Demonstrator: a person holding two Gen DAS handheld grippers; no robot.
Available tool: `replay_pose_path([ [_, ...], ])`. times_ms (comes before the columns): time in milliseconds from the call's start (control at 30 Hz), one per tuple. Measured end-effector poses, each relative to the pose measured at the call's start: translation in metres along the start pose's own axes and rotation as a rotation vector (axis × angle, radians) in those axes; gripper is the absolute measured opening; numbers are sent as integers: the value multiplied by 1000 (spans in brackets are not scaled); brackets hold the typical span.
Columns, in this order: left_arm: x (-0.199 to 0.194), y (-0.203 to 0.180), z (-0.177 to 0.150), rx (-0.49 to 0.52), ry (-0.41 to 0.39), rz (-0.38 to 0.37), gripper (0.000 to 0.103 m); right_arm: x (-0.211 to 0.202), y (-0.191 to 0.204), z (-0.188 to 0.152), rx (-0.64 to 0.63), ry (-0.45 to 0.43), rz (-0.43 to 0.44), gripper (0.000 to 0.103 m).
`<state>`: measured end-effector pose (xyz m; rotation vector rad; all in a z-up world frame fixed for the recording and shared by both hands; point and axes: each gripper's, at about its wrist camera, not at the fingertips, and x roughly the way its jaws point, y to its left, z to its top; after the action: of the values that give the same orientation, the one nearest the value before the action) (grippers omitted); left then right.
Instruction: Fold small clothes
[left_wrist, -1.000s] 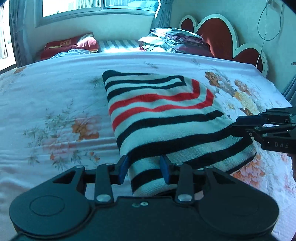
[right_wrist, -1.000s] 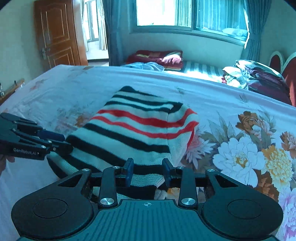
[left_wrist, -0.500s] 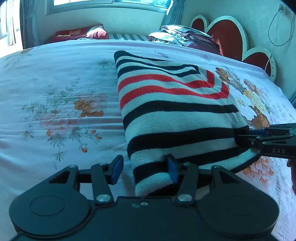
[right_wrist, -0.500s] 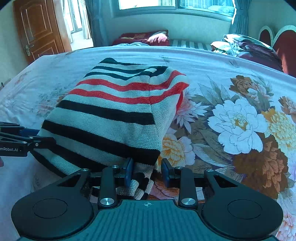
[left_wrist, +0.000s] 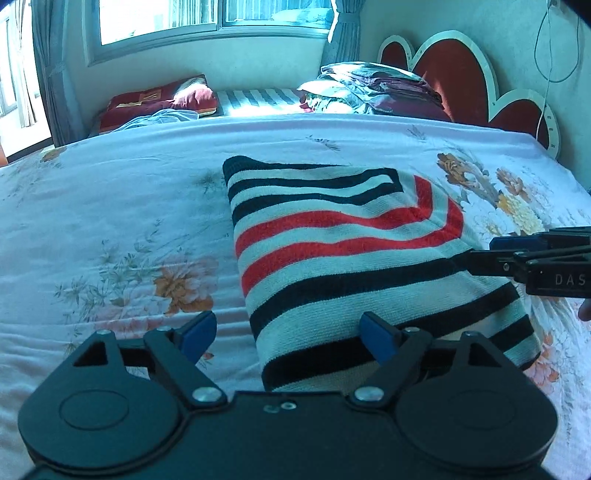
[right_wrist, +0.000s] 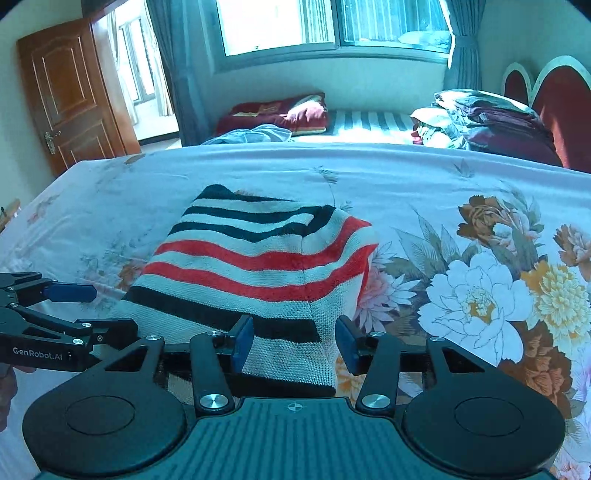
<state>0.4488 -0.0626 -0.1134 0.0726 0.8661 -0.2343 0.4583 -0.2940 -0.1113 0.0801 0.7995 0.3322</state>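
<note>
Both claws opening: left claw (left_wrist: 284, 334) and right claw (right_wrist: 293, 347) release the striped sweater (left_wrist: 354, 258); withdraw low without dragging the fold.

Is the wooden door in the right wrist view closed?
No, the wooden door stands open, and a bright room with a window shows through the gap beside it.

A home bedroom: bed (right_wrist: 258, 173) under floral sheet, heart-shaped red headboard (left_wrist: 461, 81), piled bedding (right_wrist: 487, 118), curtained window (right_wrist: 332, 26), wooden door (right_wrist: 70, 96).
</note>
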Motion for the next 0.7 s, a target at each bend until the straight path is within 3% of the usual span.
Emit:
replay_pose_path([
  [133, 11, 3, -5, -8, 22, -2, 90, 31, -9, -13, 7, 115, -39, 49],
  [200, 12, 5, -7, -14, 20, -3, 91, 34, -19, -17, 63, 110, -26, 57],
  [267, 12, 5, -8, -17, 19, -3, 91, 33, -26, -19, 104, 115, -10, 58],
  [367, 13, 3, -7, -8, 20, 10, 93, 33, -28, -19, 97, 116, -8, 64],
  [633, 10, -2, -4, 2, 20, 48, 96, 37, -42, -16, 146, 138, 56, 70],
  [700, 3, -1, 0, -20, -13, 29, 95, 36, -46, -13, 154, 148, 63, 72],
])
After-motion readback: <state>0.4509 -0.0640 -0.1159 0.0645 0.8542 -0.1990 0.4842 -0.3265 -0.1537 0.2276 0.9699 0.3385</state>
